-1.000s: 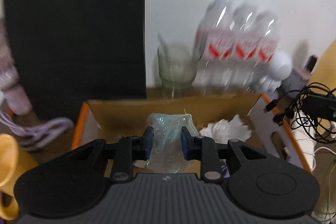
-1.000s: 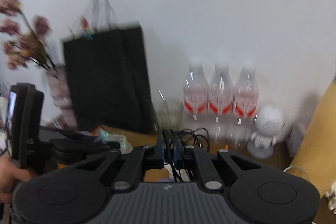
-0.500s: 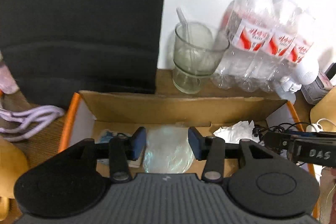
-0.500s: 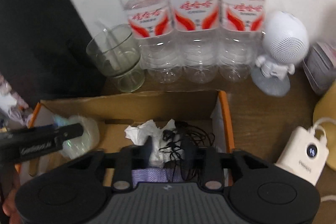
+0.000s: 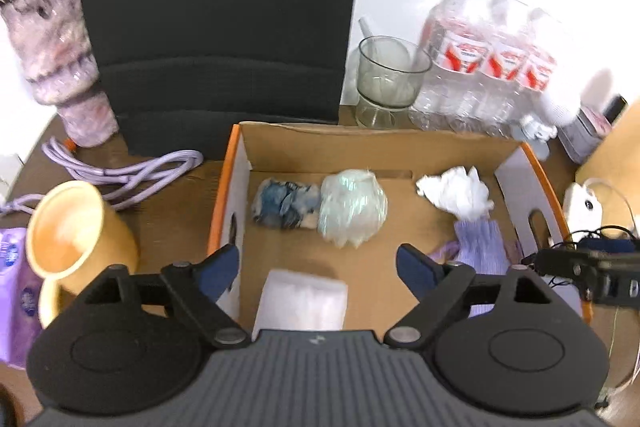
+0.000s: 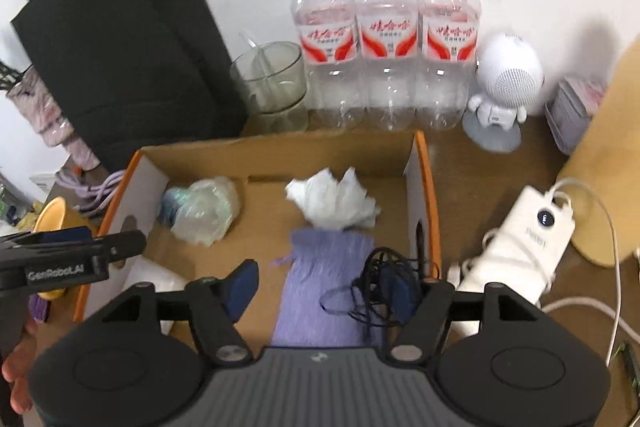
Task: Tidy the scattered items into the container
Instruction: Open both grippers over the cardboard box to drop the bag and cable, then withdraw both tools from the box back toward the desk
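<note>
Over the cardboard box (image 5: pixel 404 147), both grippers hang with fingers spread. Left gripper (image 5: pixel 318 269): jaws have just been opening, nothing between them; the clear crumpled plastic wrap (image 5: pixel 352 207) lies released on the box floor beside a blue-patterned wad (image 5: pixel 286 205). Right gripper (image 6: pixel 322 285): jaws have just been opening too, pads not pressing; the black earphone cable (image 6: pixel 374 285) is draped against its right finger, over the purple pouch (image 6: pixel 328 291), inside the box but possibly snagged.

Also in the box: 1 white crumpled tissue (image 6: pixel 334 205) and 1 white packet (image 5: pixel 304 301) near the front wall.

Step, as I judge it: drop-off of 2 items, release stage.

Still outside the box: lilac cable (image 5: pixel 132 169) and yellow cup (image 5: pixel 76 239) to its left, white power bank (image 6: pixel 524 239) with its cord to its right.

Next move likely needs the right gripper lifted clear without dragging the earphone cable out, then each hand reaching to its own side for a remaining item.
</note>
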`<state>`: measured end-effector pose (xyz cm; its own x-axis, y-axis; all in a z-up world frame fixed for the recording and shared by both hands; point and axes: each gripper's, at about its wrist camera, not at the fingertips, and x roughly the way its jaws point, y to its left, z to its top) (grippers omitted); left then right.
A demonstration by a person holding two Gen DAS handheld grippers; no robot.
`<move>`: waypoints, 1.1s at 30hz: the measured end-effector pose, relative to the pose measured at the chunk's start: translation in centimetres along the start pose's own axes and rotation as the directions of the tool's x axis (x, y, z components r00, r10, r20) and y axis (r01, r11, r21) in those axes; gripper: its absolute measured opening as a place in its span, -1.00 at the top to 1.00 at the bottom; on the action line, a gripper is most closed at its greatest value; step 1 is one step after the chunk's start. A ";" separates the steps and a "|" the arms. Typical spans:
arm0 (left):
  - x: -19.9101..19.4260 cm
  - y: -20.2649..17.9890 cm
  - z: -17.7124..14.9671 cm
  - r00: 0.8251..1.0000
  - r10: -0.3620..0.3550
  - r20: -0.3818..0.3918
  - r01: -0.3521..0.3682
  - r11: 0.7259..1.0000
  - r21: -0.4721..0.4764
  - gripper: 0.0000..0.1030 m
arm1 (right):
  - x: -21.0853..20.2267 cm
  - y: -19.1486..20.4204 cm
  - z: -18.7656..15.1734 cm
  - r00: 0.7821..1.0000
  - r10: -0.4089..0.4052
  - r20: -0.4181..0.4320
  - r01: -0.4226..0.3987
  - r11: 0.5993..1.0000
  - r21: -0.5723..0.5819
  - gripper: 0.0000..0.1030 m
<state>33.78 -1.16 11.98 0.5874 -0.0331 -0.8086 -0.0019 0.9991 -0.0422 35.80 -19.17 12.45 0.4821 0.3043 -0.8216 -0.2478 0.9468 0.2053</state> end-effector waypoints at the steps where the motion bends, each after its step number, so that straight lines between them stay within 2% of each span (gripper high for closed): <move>1: -0.6 -0.2 -0.6 1.000 0.010 0.018 -0.010 1.000 0.013 -0.81 | -0.3 0.1 -0.7 1.000 0.006 0.015 -0.007 1.000 0.013 -0.36; 6: -3.7 -0.9 -3.5 0.994 -0.010 0.111 0.003 0.998 0.060 -0.90 | -1.8 1.0 -4.0 0.996 0.018 0.093 -0.020 1.000 0.022 -0.36; 8: -4.7 -1.5 -4.8 0.989 0.008 0.147 -0.020 0.996 0.082 -0.90 | -2.3 1.4 -4.9 0.990 0.025 0.136 -0.027 1.000 0.008 -0.36; 14: -7.0 -2.5 -8.0 0.957 0.029 0.288 -0.056 0.995 0.084 -0.90 | -4.8 2.5 -7.1 0.972 0.041 0.232 -0.029 0.998 -0.054 -0.35; 16: -7.9 -2.8 -9.5 0.937 0.036 0.348 -0.069 0.994 0.082 -0.90 | -6.0 2.8 -8.1 0.957 0.043 0.286 -0.018 0.996 -0.089 -0.35; 18: -8.7 -2.9 -11.0 0.913 0.047 0.405 -0.081 0.994 0.068 -0.94 | -7.4 3.2 -9.8 0.934 0.053 0.355 -0.007 0.991 -0.130 -0.36; 20: -9.7 -2.6 -13.1 0.877 0.036 0.478 -0.066 0.997 0.046 -0.97 | -8.5 3.3 -11.7 0.907 0.064 0.415 0.006 0.986 -0.165 -0.36; 22: -10.5 -2.1 -15.3 0.830 0.008 0.558 -0.023 1.000 0.020 -0.98 | -9.5 3.3 -13.8 0.875 0.093 0.475 0.005 0.980 -0.200 -0.38; 23: -10.9 -1.9 -16.3 0.812 0.003 0.584 -0.007 1.000 0.004 -0.98 | -9.9 3.2 -14.8 0.855 0.112 0.506 -0.001 0.977 -0.215 -0.39; 24: -11.2 -1.8 -17.1 0.802 0.000 0.598 0.004 1.000 -0.005 -0.98 | -10.2 3.1 -15.8 0.839 0.128 0.528 -0.006 0.974 -0.227 -0.44; 27: -12.0 -1.8 -18.6 0.794 -0.012 0.608 0.018 1.000 -0.003 -0.98 | -11.0 3.2 -18.0 0.807 0.133 0.575 0.009 0.971 -0.237 -0.50; 29: -12.6 -1.9 -19.3 0.788 -0.007 0.615 0.007 1.000 0.004 -0.98 | -11.4 3.4 -19.2 0.798 0.127 0.590 0.019 0.972 -0.234 -0.50; 31: -13.2 -1.8 -20.4 0.791 0.000 0.612 -0.008 1.000 0.010 -1.00 | -11.9 3.6 -20.4 0.793 0.118 0.598 0.030 0.972 -0.232 -0.50; 33: -13.8 -1.5 -22.2 0.783 -0.006 0.622 -0.008 1.000 0.019 -1.00 | -12.7 3.6 -22.2 0.777 0.138 0.614 0.020 0.970 -0.243 -0.51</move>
<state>7.75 -2.74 10.20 0.9634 -0.0152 -0.2678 0.0091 0.9997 -0.0242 10.15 -21.98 11.80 0.8564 0.4313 -0.2839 -0.4348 0.8989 0.0540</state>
